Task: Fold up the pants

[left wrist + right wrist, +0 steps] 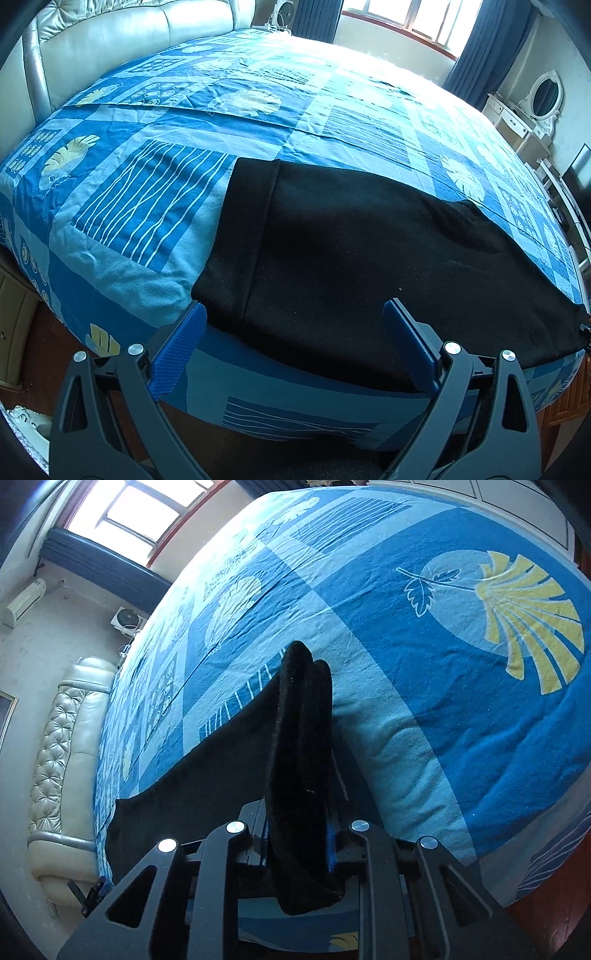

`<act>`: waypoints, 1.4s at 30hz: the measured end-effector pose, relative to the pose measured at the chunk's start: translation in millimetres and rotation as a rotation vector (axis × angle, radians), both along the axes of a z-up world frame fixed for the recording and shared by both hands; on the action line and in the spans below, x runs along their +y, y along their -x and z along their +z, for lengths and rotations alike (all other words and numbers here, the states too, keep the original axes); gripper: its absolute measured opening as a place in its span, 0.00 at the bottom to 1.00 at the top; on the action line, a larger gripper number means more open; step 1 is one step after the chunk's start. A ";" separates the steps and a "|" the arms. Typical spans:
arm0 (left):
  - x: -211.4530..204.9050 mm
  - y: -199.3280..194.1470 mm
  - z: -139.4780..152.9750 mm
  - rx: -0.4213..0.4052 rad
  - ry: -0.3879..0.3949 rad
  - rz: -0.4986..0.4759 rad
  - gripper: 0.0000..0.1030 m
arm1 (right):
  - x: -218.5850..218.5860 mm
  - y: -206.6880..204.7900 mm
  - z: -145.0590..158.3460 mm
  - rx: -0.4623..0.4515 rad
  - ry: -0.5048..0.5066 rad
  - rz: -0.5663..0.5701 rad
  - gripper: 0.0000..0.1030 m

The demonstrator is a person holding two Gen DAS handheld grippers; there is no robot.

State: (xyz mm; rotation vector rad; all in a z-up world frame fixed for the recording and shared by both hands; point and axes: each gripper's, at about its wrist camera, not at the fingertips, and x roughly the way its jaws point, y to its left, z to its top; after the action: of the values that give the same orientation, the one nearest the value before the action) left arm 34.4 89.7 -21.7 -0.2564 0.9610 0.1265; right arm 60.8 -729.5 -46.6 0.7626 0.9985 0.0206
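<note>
Black pants (351, 266) lie flat on the blue patterned bed sheet (147, 184), their left end with a wide band near the bed's front edge. My left gripper (295, 317) is open, its blue fingers (184, 343) straddling the pants' near edge just above the cloth. In the right wrist view my right gripper (301, 812) is shut on a bunched fold of the black pants (299, 746), which rises between the jaws. The rest of the cloth (192, 790) trails left across the bed.
A cream leather headboard (92, 48) runs along the bed's far left. A window with blue curtains (476, 48) is behind. A white dresser with an oval mirror (543, 96) stands at the right. Wooden floor shows below the bed edge.
</note>
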 end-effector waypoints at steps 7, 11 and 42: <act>8.5 13.6 6.3 -0.025 -0.015 0.014 0.93 | 49.4 3.6 68.2 -0.201 -0.093 -0.002 0.21; 12.9 16.6 8.7 -0.033 -0.019 0.034 0.93 | 96.6 -3.1 101.7 -0.279 -0.140 0.041 0.20; -31.6 16.8 6.9 -0.040 -0.030 -0.075 0.93 | 460.7 -57.9 1.9 -0.005 0.348 0.331 0.20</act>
State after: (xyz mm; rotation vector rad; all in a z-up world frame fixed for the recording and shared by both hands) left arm 17.6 58.1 -14.8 -0.1942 0.9268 0.0663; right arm 118.7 -268.8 -44.7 0.2748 1.0792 0.1315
